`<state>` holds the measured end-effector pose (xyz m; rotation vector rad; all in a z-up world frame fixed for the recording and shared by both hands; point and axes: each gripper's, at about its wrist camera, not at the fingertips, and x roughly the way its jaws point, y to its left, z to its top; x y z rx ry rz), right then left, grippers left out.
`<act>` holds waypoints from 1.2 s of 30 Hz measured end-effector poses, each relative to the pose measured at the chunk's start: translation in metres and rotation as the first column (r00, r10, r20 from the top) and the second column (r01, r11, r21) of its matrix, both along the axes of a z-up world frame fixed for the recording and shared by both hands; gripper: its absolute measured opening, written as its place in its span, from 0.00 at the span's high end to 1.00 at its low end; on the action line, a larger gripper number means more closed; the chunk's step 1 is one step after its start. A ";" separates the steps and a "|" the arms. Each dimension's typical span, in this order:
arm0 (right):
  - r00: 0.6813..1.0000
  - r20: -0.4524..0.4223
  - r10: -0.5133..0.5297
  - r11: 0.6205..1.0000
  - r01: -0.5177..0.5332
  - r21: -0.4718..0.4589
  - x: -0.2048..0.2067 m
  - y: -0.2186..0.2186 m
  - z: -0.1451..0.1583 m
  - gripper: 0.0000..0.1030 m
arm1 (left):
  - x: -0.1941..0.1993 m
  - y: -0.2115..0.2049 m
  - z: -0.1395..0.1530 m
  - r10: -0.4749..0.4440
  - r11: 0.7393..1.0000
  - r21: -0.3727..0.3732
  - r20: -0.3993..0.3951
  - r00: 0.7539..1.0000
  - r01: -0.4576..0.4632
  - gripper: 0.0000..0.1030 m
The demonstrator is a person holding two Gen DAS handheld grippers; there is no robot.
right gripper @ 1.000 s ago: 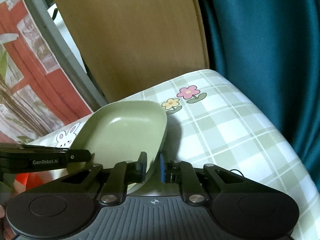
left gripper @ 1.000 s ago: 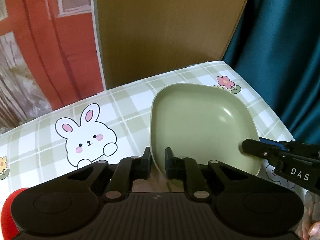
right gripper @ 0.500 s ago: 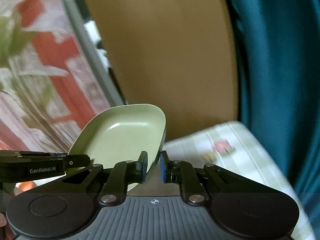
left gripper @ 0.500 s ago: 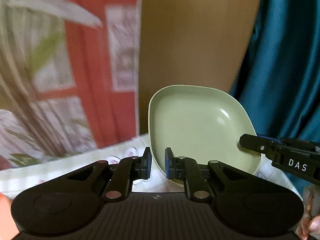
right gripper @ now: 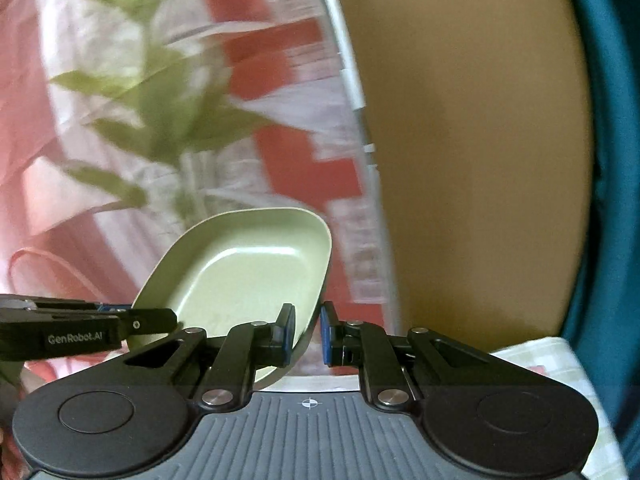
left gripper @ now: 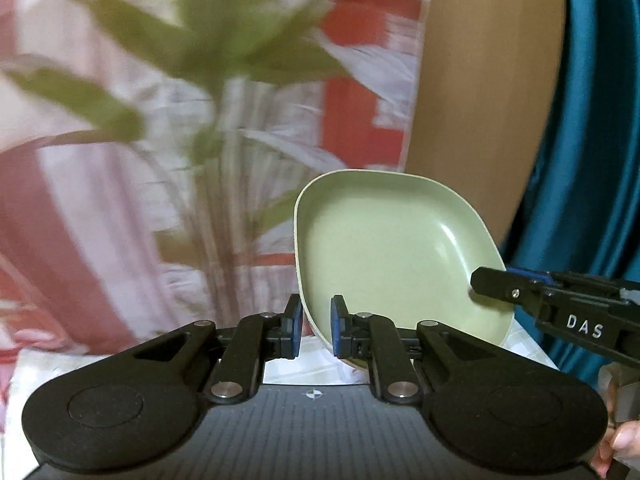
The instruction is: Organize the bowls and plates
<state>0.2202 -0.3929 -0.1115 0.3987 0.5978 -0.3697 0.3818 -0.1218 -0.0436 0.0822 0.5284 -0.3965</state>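
A square pale green plate point(left gripper: 392, 248) hangs in the air, held by both grippers. My left gripper point(left gripper: 314, 330) is shut on its near left rim. My right gripper point(right gripper: 306, 332) is shut on its opposite rim, with the plate point(right gripper: 244, 272) to its left. The right gripper's fingers also show in the left wrist view point(left gripper: 504, 290) at the plate's right edge. The left gripper's fingers show in the right wrist view point(right gripper: 148, 318) at the plate's left edge. No other plates or bowls are in view.
A checked tablecloth point(right gripper: 556, 364) shows low down at the right. Behind stand a wooden panel point(right gripper: 472, 160), a teal curtain point(left gripper: 600, 140) on the right and a red and white backdrop with a blurred green plant point(left gripper: 224, 40) on the left.
Both grippers have lifted the green plate off the checked tablecloth and swung it up and to the left. The table has dropped almost out of view. Both grips have held.
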 end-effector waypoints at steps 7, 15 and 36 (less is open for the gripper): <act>0.996 -0.021 0.090 0.995 -0.089 0.051 0.020 0.056 -0.008 0.87 | -0.026 0.063 0.001 0.084 0.996 -0.015 -0.008 0.996 -0.084 0.85; 0.981 -0.067 0.181 0.980 -0.174 0.101 0.036 0.112 -0.031 0.87 | -0.053 0.115 -0.015 0.152 0.988 -0.024 -0.037 0.988 -0.153 0.83; 0.920 -0.211 0.331 0.943 -0.319 0.090 0.123 0.177 -0.095 0.87 | -0.023 0.217 -0.089 0.300 0.946 -0.070 -0.179 0.937 -0.316 0.83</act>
